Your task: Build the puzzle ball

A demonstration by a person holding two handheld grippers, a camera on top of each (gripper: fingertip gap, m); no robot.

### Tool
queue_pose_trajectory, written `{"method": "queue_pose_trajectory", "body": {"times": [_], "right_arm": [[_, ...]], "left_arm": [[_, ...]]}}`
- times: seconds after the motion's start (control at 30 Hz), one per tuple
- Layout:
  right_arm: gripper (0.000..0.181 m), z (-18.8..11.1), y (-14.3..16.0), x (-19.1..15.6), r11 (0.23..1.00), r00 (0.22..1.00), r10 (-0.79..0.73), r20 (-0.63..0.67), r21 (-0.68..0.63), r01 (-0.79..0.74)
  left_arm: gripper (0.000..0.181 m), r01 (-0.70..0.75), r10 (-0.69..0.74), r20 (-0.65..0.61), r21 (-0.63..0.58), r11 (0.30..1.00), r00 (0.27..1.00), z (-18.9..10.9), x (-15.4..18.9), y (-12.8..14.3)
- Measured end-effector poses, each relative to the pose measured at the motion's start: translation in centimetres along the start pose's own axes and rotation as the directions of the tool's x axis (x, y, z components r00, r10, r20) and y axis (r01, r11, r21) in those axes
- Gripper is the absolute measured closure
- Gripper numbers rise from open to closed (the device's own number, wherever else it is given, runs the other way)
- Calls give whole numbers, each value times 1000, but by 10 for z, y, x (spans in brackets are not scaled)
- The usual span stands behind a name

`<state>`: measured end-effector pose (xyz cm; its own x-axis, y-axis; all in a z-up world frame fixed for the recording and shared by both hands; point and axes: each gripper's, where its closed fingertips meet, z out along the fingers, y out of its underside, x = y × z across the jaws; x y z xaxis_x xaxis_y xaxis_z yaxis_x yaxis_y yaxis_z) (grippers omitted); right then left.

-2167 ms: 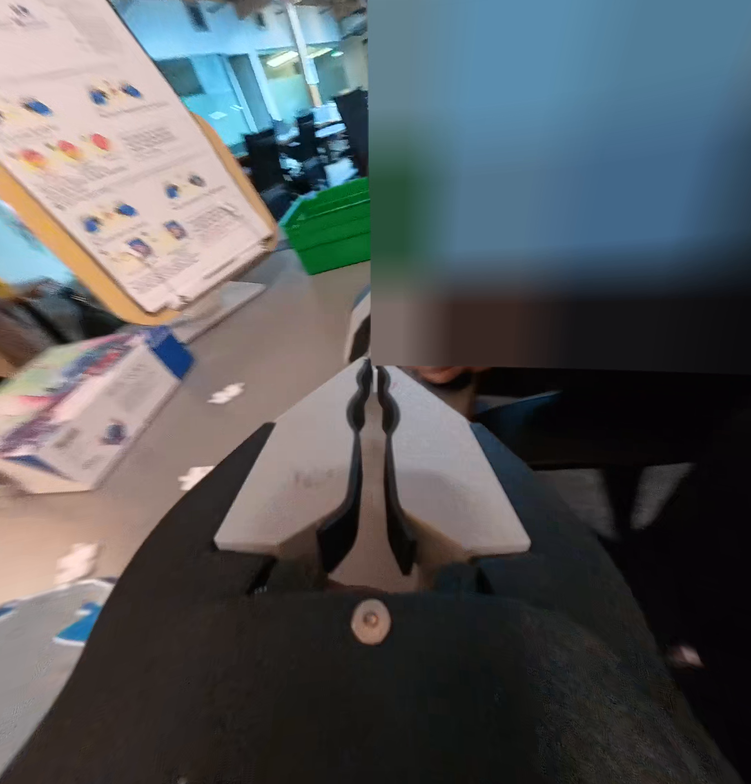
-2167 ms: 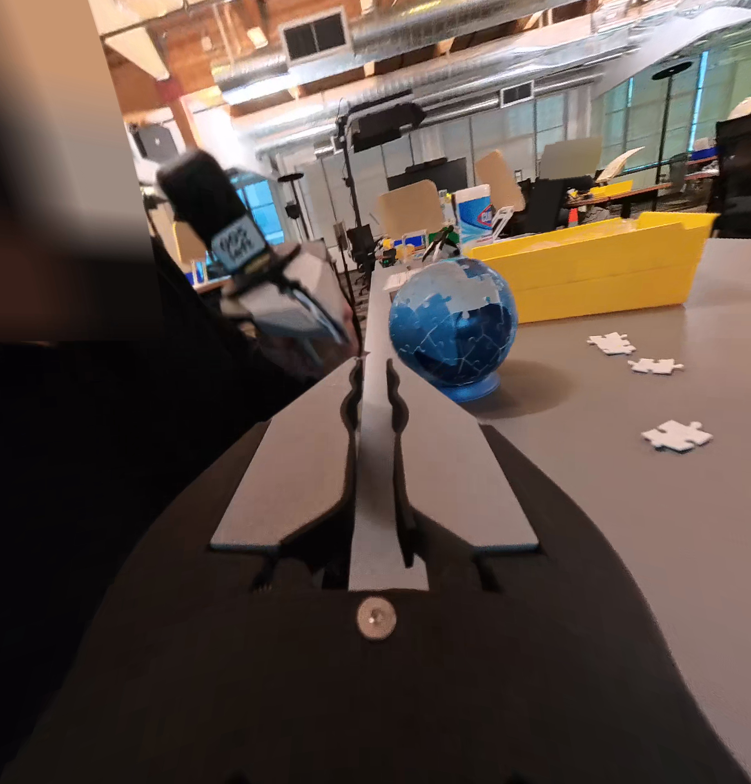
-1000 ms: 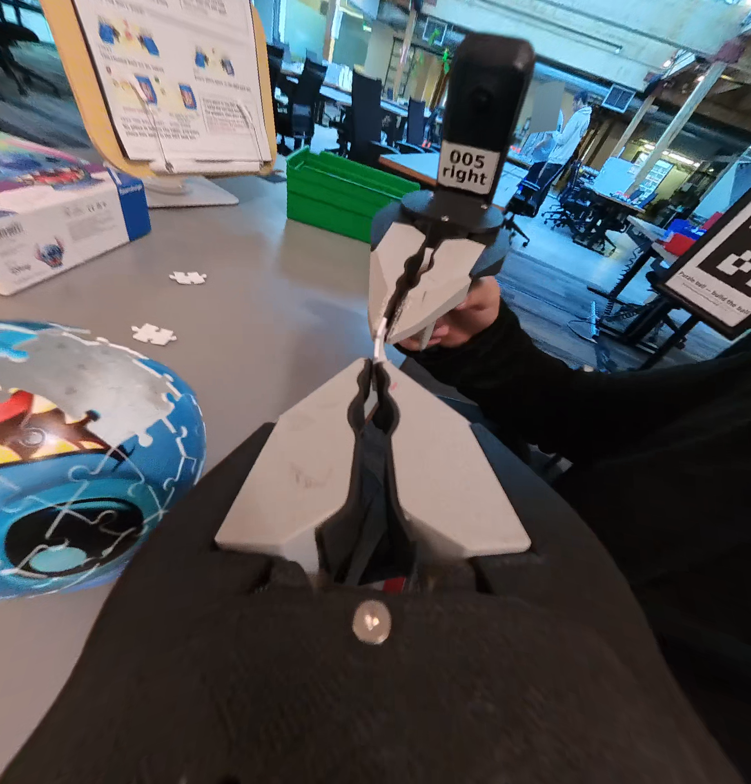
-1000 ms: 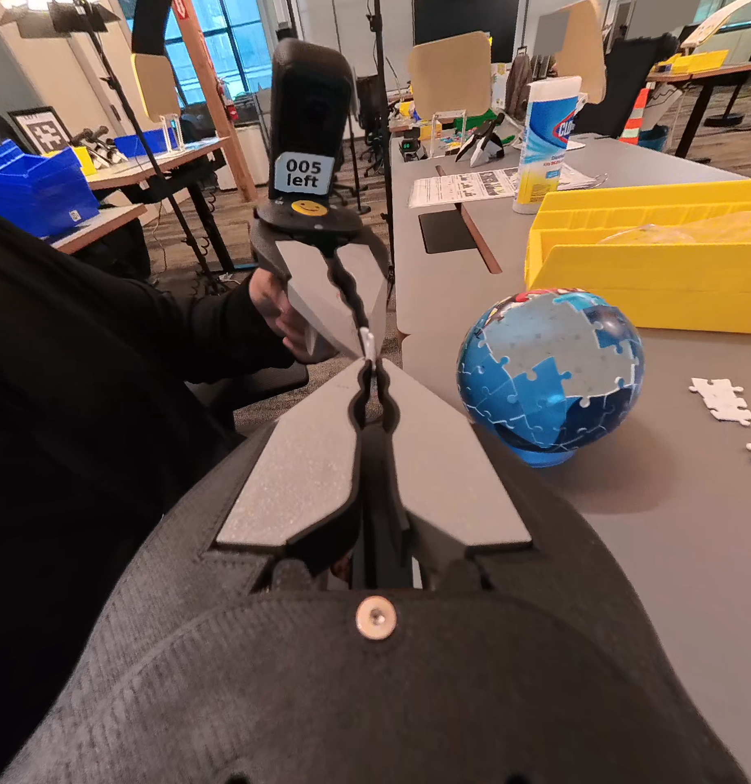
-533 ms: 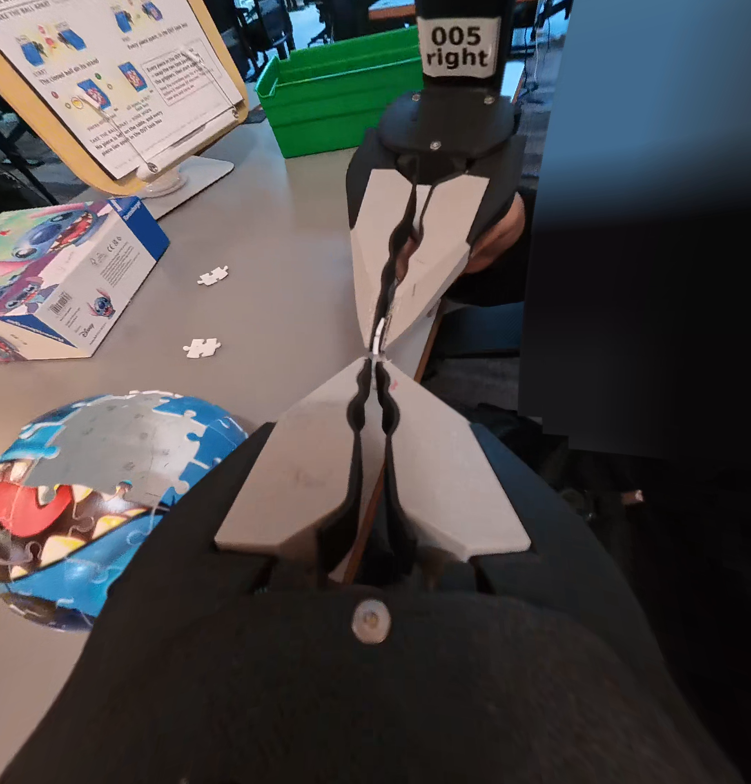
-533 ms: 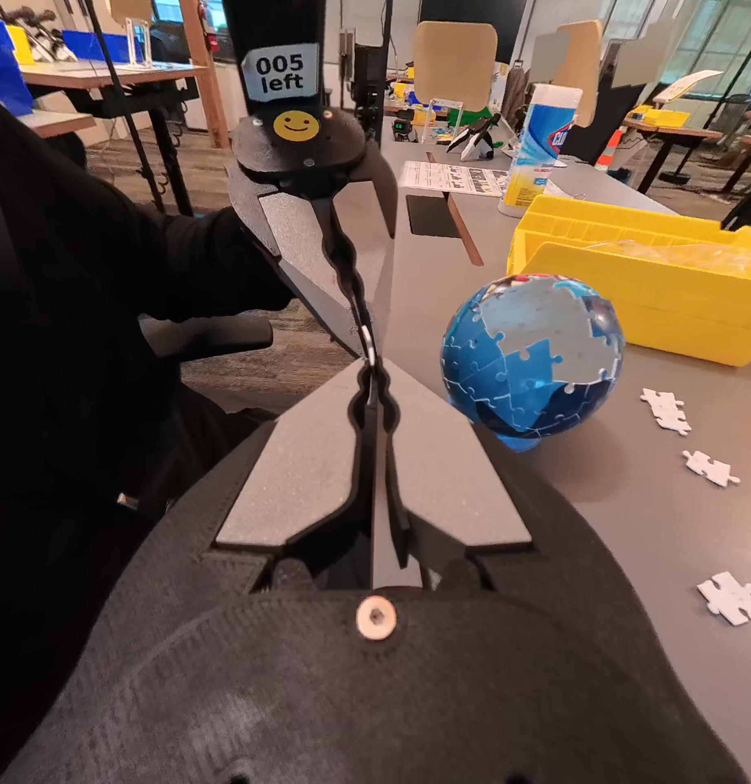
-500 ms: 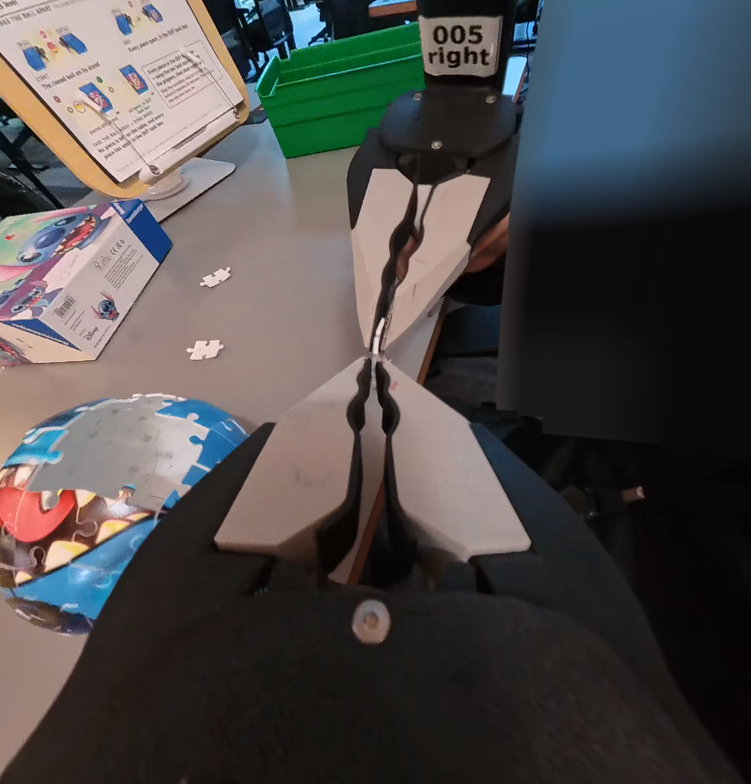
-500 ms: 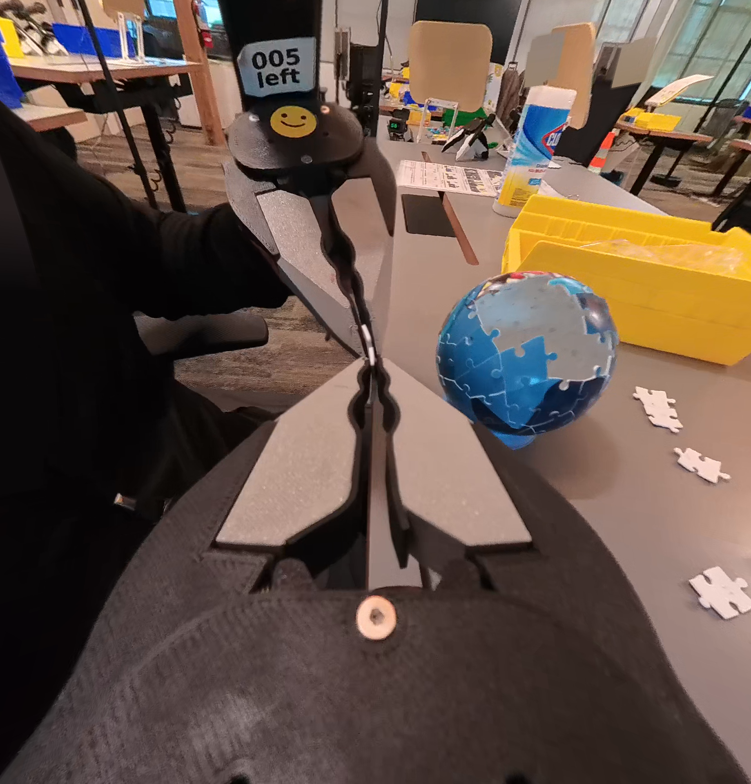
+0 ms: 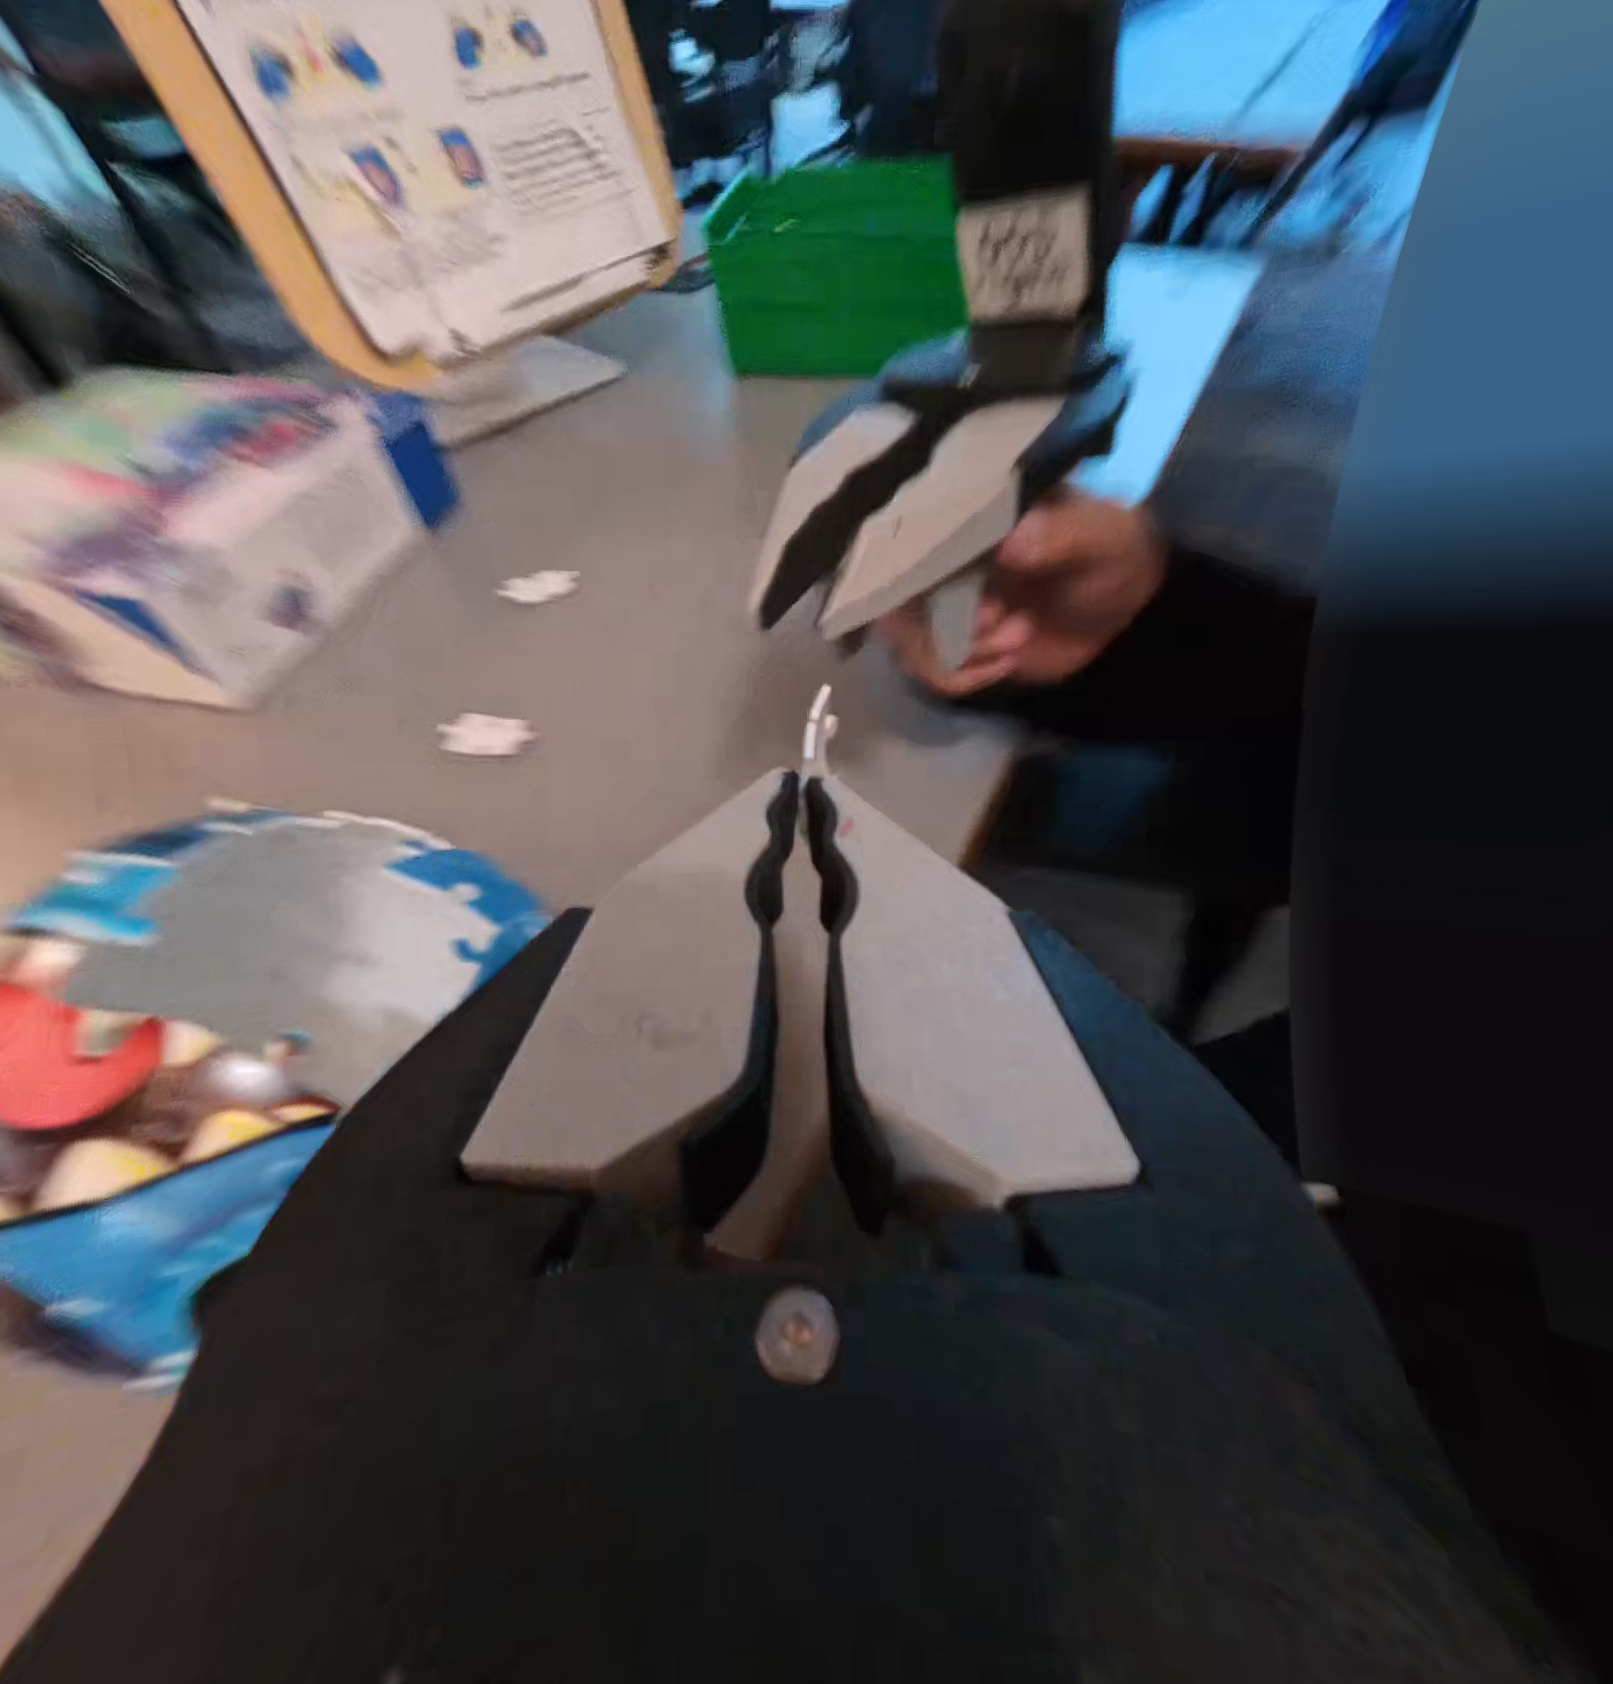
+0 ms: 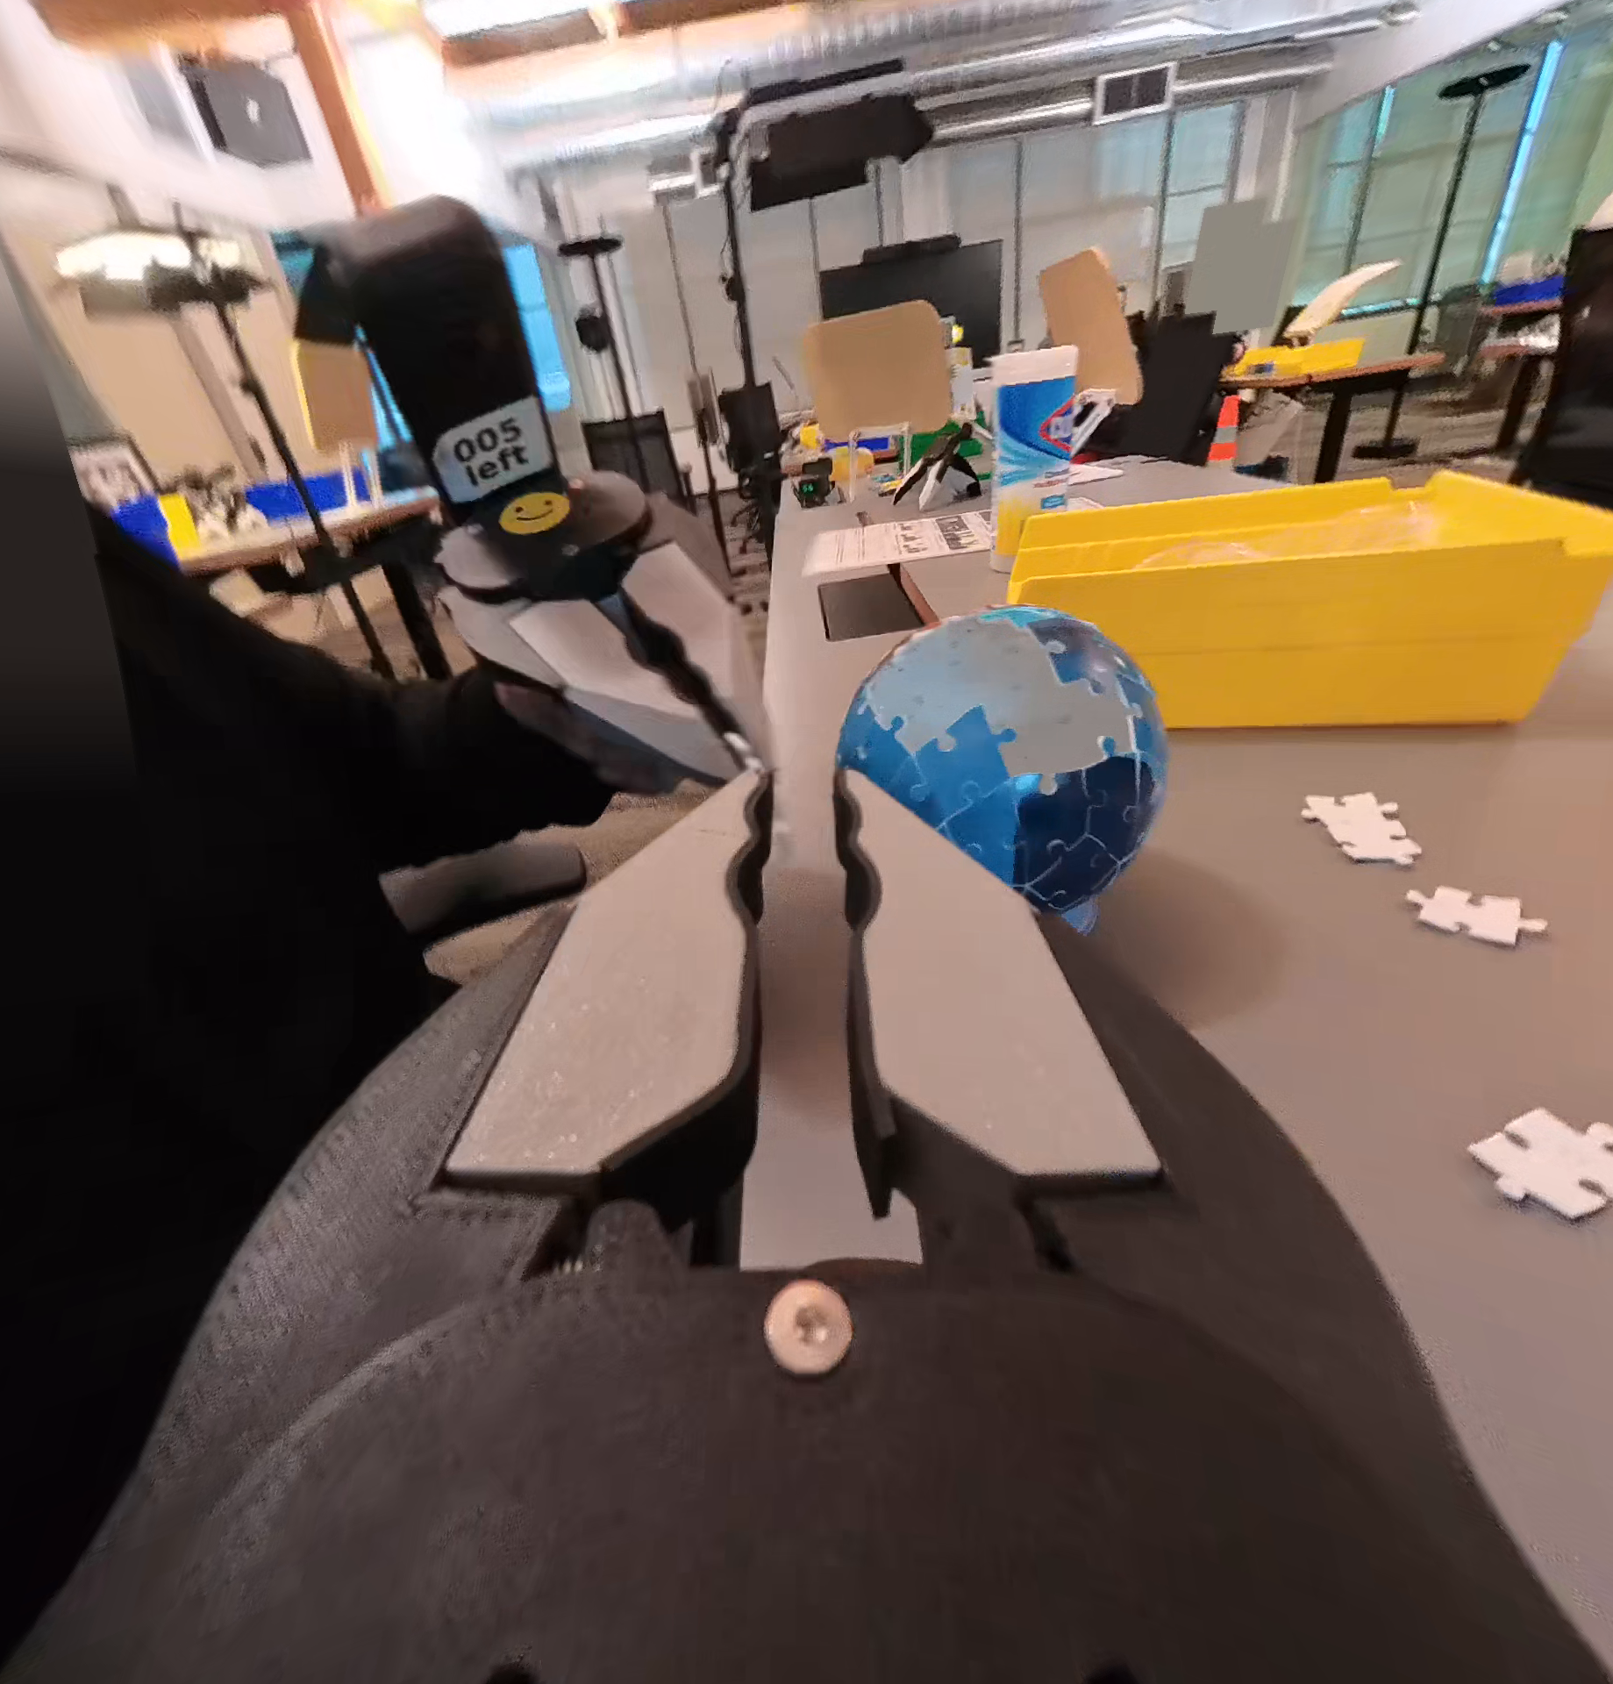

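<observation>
Beside the blue, partly built plastic puzzle ball (image 10: 1003,756) on the grey tabletop (image 10: 1386,993), the left tongs (image 9: 801,785) pinch a thin white curved puzzle piece (image 9: 817,729) by its edge; the right tongs (image 10: 798,784) stand spread, empty. Light, stiff, slippery-looking: edge grip seems best, gently.

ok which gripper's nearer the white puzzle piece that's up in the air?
Left. The left gripper is shut on the puzzle piece, which sticks out past its tips. The right gripper is open, just beyond the piece and not touching it.
</observation>
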<state>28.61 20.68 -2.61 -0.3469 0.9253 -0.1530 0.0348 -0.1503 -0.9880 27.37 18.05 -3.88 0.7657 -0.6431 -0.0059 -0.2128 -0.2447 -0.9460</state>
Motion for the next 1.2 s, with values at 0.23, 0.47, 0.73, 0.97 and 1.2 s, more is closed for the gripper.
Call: {"method": "queue_pose_trajectory", "body": {"times": [0.23, 0.47, 0.73, 0.97, 1.2], "right_arm": [[166, 7, -3, -14, 997, 996, 75, 51, 5, -75], [168, 19, 4, -27, 998, 997, 55, 48, -41, -53], [167, 29, 10, -39, 998, 997, 33, 74, -64, -29], [181, 37, 30, -44, 982, 996, -51, 78, -177, 64], [181, 36, 28, -31, 951, 966, -257, -27, -184, 247]], "left_arm": [[181, 225, -223, -36, 30, 974, 974, -17, -11, -13], [181, 288, -286, -78, 21, 957, 955, -24, -5, -8], [181, 130, -139, -116, -79, 988, 983, -18, 19, 7], [181, -136, 130, -43, -221, 966, 991, -9, 18, 33], [181, -267, 289, 65, -237, 934, 955, -10, 4, 24]]}}
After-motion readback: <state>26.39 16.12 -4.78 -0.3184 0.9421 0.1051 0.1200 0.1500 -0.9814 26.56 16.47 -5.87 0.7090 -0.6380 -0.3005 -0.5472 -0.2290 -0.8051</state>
